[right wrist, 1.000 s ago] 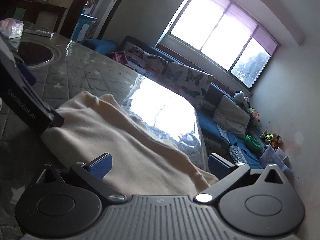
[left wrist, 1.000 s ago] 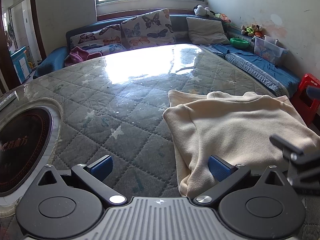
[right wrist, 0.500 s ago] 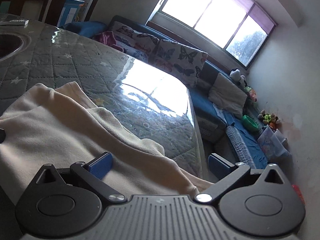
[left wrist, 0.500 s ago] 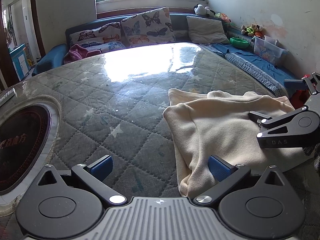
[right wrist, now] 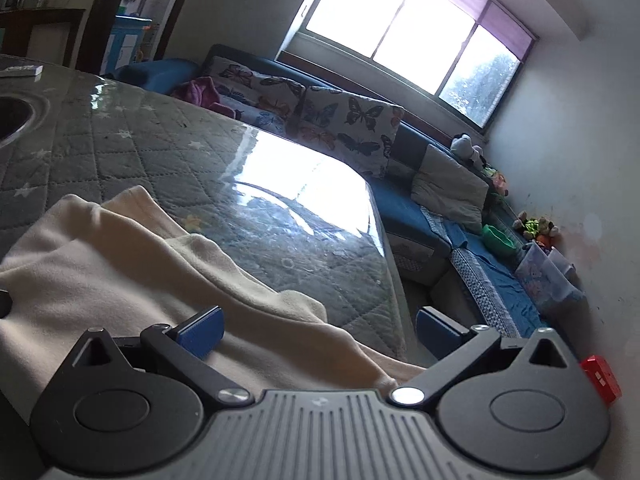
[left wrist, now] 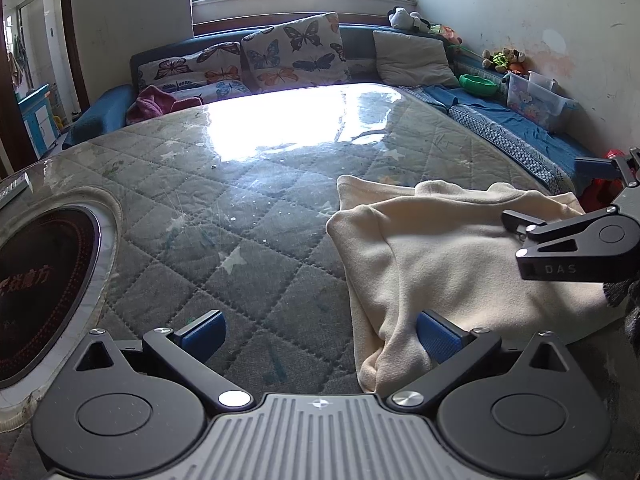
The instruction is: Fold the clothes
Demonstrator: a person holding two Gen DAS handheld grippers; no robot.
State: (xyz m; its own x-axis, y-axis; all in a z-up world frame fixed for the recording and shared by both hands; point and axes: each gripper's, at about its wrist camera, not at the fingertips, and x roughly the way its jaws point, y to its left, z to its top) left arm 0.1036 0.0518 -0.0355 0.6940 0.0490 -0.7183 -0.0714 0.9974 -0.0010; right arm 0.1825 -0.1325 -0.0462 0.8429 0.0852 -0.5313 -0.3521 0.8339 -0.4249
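Note:
A cream garment (left wrist: 448, 264) lies partly folded on the right side of the quilted grey table (left wrist: 248, 240). My left gripper (left wrist: 320, 336) is open at the garment's near left corner, its right pad (left wrist: 438, 338) against the cloth edge and its left pad over bare table. In the right wrist view the cream garment (right wrist: 120, 280) reaches the table's right edge, and my right gripper (right wrist: 320, 330) is open above that edge. From the left wrist view the right gripper's black body (left wrist: 580, 240) hovers over the garment's right side.
A round dark inset (left wrist: 36, 292) sits in the table at the left. Behind the table runs a blue sofa (left wrist: 280, 64) with butterfly cushions, a pink cloth (left wrist: 156, 102), plush toys and a plastic box (left wrist: 536, 98). A red stool (left wrist: 600, 196) stands right of the table.
The right gripper swung from low beside the left gripper up and over the garment's right side, turning toward the table edge. The left gripper and the garment stayed nearly still.

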